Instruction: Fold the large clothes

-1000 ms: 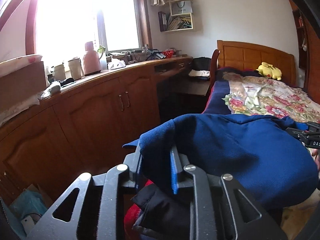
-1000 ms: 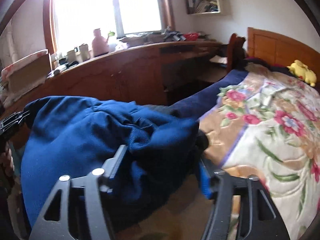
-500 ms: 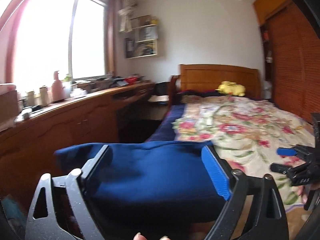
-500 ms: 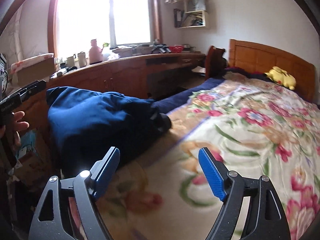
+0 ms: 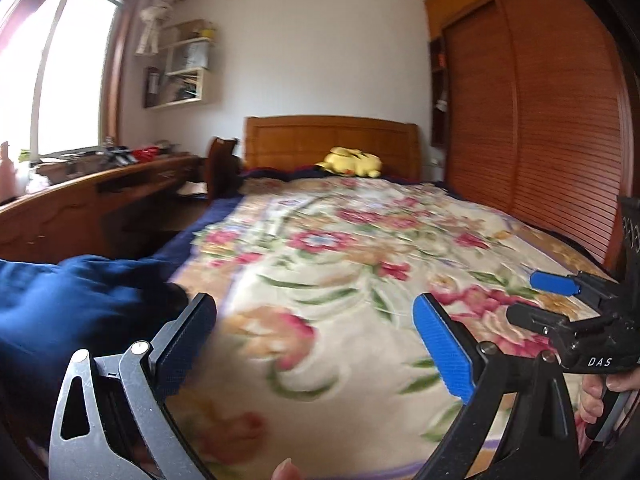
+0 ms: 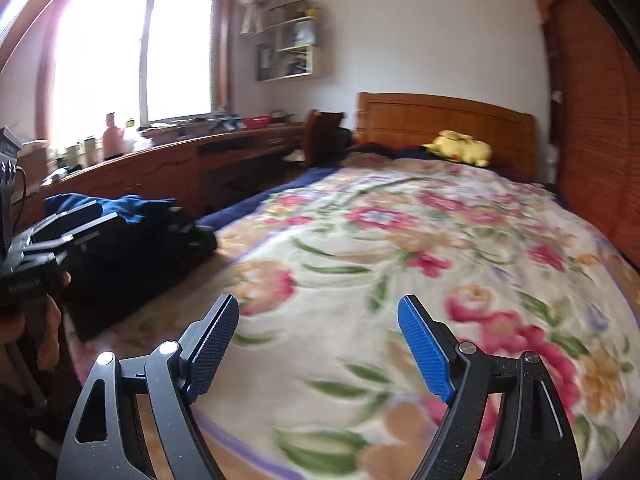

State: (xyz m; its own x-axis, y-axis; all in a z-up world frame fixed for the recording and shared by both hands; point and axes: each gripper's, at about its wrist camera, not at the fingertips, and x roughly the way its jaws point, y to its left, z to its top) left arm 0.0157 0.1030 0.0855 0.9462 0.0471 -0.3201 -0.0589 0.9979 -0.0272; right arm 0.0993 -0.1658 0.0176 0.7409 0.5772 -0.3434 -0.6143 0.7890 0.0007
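The folded dark blue garment (image 5: 68, 300) lies in a pile at the bed's near left corner, on the floral blanket (image 5: 352, 264); it also shows in the right wrist view (image 6: 132, 232), with dark clothes under it. My left gripper (image 5: 316, 336) is open and empty, to the right of the pile and above the blanket. My right gripper (image 6: 318, 340) is open and empty over the blanket, farther right. Each gripper shows at the edge of the other's view.
A wooden headboard (image 5: 332, 144) and a yellow plush toy (image 5: 352, 162) are at the far end. A long wooden counter (image 6: 168, 168) with bottles runs under the window on the left. A slatted wooden wardrobe (image 5: 532, 128) stands on the right.
Both grippers let go of the blue garment, opened, and swung right, away from the pile, which now rests at the bed's left corner.
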